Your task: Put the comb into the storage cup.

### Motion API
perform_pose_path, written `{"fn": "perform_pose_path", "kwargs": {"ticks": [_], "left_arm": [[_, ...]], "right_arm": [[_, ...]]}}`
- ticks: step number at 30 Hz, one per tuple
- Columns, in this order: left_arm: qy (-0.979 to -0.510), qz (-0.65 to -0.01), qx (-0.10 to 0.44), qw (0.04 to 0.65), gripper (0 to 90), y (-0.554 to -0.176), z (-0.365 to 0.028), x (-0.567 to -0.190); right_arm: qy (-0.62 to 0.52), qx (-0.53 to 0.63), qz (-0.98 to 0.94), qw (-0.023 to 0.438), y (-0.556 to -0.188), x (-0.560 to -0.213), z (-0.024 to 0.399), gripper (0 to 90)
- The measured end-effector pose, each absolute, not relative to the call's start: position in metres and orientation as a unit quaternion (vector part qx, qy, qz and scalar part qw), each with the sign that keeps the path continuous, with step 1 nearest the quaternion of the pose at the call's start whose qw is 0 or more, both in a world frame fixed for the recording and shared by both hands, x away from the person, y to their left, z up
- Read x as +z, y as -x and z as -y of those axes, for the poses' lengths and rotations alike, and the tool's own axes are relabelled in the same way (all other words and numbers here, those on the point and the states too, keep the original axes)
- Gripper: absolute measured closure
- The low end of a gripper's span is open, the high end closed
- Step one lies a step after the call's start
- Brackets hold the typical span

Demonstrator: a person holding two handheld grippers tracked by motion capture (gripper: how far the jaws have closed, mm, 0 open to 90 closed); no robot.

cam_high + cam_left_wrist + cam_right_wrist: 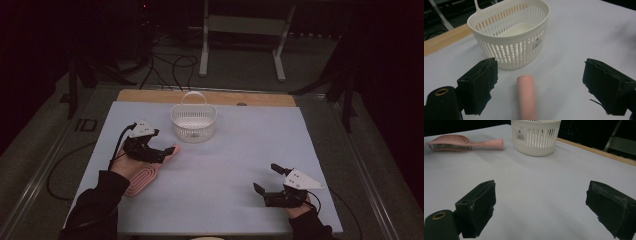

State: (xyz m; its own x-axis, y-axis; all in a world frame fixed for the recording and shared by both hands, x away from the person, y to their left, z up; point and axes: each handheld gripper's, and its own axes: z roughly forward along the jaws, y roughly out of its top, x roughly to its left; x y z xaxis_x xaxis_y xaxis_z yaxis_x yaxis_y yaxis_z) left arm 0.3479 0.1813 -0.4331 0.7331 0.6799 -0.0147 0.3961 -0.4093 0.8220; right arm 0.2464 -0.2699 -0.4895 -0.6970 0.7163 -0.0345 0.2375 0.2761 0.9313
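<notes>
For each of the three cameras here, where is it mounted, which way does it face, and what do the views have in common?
High view: above the person's side, looking forward and down on the white-covered table; both forearms, the left gripper and the right gripper show.
Left gripper view: rides the left gripper, looking along its open jaws over the pink plastic hairbrush handle toward the white slotted plastic basket.
Right gripper view: rides the right gripper, low, looking across the table between its open jaws.
Shared: all three show basket and hairbrush.
</notes>
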Motion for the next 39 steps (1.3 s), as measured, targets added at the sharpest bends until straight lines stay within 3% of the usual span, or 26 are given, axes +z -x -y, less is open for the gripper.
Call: {"fn": "perform_pose_path", "kwargs": {"ticks": [11, 17, 39], "left_arm": [[-0.830, -0.350, 0.159, 0.404, 25.5, -0.362, -0.183, -0.447], [-0.832, -0.365, 0.157, 0.386, 38.9, -0.368, -0.181, -0.451], [-0.842, -0.392, 0.140, 0.344, 73.0, -0.382, -0.173, -0.463]], "right_arm": [[-0.311, 0.515, -0.764, 0.233, -0.246, -0.489, 0.270, 8.8], [-0.311, 0.515, -0.765, 0.231, -0.246, -0.490, 0.270, 8.8], [-0.310, 0.516, -0.765, 0.230, -0.247, -0.490, 0.270, 8.8]]}}
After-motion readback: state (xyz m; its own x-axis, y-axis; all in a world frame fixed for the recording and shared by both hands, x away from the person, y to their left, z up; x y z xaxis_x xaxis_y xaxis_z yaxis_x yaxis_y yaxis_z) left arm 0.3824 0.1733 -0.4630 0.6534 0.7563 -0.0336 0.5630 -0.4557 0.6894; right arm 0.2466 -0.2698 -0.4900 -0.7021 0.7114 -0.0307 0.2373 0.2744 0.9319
